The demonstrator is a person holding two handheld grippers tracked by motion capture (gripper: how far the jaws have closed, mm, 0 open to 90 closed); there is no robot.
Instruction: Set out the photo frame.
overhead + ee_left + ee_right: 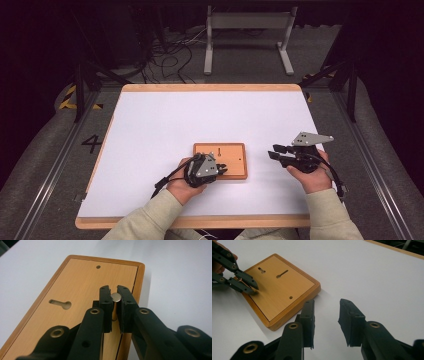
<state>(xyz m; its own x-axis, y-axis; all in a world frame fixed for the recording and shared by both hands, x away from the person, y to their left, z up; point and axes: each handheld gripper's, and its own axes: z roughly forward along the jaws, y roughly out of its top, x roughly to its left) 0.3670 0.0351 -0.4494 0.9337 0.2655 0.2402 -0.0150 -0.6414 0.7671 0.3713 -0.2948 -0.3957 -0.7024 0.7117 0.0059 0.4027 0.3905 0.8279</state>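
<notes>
Two fingers of the left gripper point(113, 298) are clamped on a small metal pin point(115, 297), held upright over the wooden board point(75, 287) near its edge. Fingers of the right gripper point(327, 315) stand apart, holding nothing, beside the board on the white table point(165, 120). The pin seems gripped but not yet moved elsewhere; what remains I cannot tell.

A white table point(150, 130) with wooden edging, tangled cables point(170, 55) and a grey metal stand point(247, 30) beyond.

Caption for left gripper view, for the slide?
Left claw closed on a small metal pin above a wooden board.
</notes>
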